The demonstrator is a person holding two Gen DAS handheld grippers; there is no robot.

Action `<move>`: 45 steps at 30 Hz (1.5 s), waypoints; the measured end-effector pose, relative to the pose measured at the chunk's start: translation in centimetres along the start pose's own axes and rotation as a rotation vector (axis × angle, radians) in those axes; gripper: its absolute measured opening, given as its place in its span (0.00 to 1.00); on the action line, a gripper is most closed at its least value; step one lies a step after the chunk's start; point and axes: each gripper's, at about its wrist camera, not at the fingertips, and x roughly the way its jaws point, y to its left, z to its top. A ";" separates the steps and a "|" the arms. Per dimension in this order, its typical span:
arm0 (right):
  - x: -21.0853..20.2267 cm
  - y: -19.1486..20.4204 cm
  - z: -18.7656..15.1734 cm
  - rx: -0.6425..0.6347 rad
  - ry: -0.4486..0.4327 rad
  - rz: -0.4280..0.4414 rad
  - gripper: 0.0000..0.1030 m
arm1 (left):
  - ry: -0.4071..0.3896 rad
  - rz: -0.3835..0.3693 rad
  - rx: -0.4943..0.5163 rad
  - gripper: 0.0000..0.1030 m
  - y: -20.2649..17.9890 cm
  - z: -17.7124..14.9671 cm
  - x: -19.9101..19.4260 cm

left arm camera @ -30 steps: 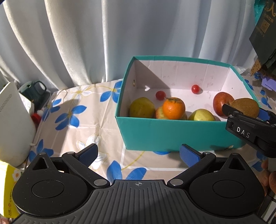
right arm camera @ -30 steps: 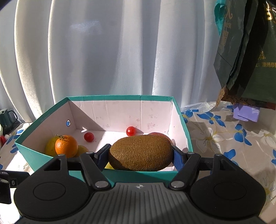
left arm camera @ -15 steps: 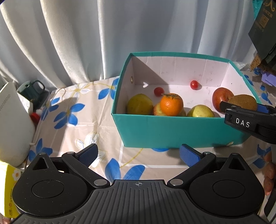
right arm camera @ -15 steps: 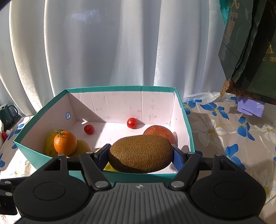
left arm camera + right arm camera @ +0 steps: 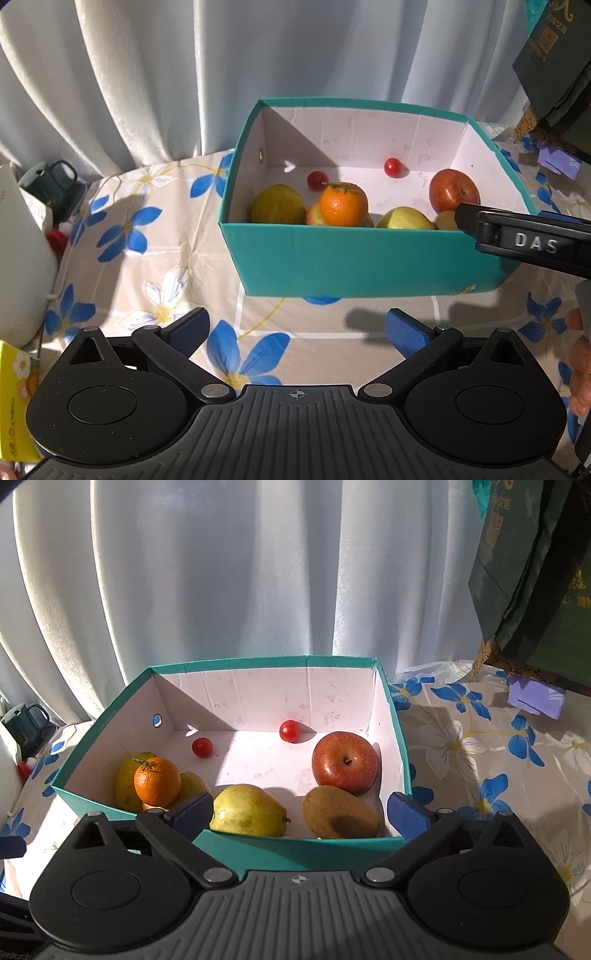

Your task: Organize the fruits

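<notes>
A teal box (image 5: 295,849) with a white inside holds a brown kiwi (image 5: 340,812) at its near right, beside a red apple (image 5: 345,762), a yellow-green pear (image 5: 247,810), an orange (image 5: 157,781) on other yellow fruit, and two cherry tomatoes (image 5: 290,731). My right gripper (image 5: 301,812) is open and empty, above the box's near wall. My left gripper (image 5: 295,330) is open and empty over the cloth in front of the box (image 5: 351,258). The right gripper's arm (image 5: 528,240) crosses the left wrist view and hides the kiwi there.
A flowered tablecloth (image 5: 147,240) covers the table. A dark green mug (image 5: 48,181) and a white appliance (image 5: 18,258) stand at the left. A purple block (image 5: 535,698) and dark green bags (image 5: 535,572) are at the right. White curtains hang behind.
My right gripper opened and let go of the kiwi, which now lies in the box by the apple. The right gripper also rose. The left gripper drew back slightly.
</notes>
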 end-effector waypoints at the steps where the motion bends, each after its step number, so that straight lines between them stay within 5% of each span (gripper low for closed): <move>1: -0.8 -0.1 -0.1 0.014 -0.006 0.005 1.00 | 0.003 -0.002 -0.003 1.00 0.1 -0.2 -0.1; 6: -4.1 -0.9 -0.9 0.071 0.065 0.013 1.00 | 0.011 0.018 -0.002 1.00 0.3 -0.8 -0.3; 14: -3.5 -1.3 -2.3 0.049 0.386 -0.067 1.00 | 0.048 -0.036 -0.003 1.00 0.1 -0.3 -1.1; 33: -0.6 1.0 0.9 -0.108 0.479 -0.213 1.00 | 0.145 0.083 0.130 1.00 -2.1 3.8 1.5; 45: 0.5 1.0 1.3 -0.115 0.494 -0.223 1.00 | 0.144 0.080 0.151 1.00 -2.3 4.4 2.5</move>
